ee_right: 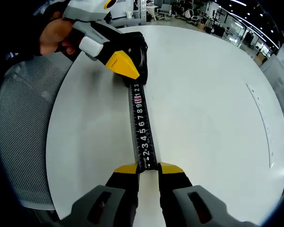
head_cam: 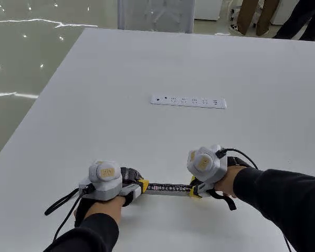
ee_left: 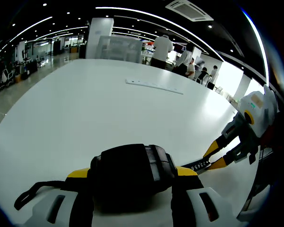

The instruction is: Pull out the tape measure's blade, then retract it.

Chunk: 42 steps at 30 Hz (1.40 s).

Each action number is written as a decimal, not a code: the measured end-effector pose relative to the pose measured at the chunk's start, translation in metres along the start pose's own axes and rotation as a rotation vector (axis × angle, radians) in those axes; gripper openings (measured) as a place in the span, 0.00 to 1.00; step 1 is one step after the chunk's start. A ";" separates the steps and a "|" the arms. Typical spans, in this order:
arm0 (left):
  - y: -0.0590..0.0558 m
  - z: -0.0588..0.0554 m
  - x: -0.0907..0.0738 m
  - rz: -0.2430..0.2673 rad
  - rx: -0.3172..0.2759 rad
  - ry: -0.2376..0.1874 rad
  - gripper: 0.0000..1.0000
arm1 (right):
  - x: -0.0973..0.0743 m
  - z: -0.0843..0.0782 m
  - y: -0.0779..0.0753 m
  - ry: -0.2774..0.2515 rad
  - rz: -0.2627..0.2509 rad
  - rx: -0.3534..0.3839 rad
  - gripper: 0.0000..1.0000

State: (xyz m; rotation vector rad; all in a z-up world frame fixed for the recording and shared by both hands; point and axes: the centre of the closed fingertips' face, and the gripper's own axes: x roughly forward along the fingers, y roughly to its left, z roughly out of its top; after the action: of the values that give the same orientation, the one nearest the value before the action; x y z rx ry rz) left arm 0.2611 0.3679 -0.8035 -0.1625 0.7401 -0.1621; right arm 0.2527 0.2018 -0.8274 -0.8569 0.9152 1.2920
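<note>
The right gripper [ee_right: 146, 168] is closed narrowly on the tip of the dark metal blade [ee_right: 141, 127], on which white numerals 2 to 9 are read plainly in the right gripper view. The black tape measure case [ee_left: 130, 165] is clamped by the left gripper [ee_left: 132, 176] on the white table [head_cam: 173, 63]; both grippers are held low, tips turned toward each other

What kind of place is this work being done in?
Probably an open-plan office or lab: a big white table with a power strip on it, a mesh chair at its edge, and people standing further back.
</note>
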 end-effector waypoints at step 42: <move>0.000 0.000 0.001 -0.012 -0.007 0.005 0.63 | 0.010 0.026 0.006 -0.126 0.022 -0.036 0.12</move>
State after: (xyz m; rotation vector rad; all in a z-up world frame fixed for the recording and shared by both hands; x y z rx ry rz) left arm 0.2614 0.3677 -0.8039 -0.1736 0.7450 -0.1717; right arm 0.2490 0.2300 -0.8258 -0.7864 0.8062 1.3694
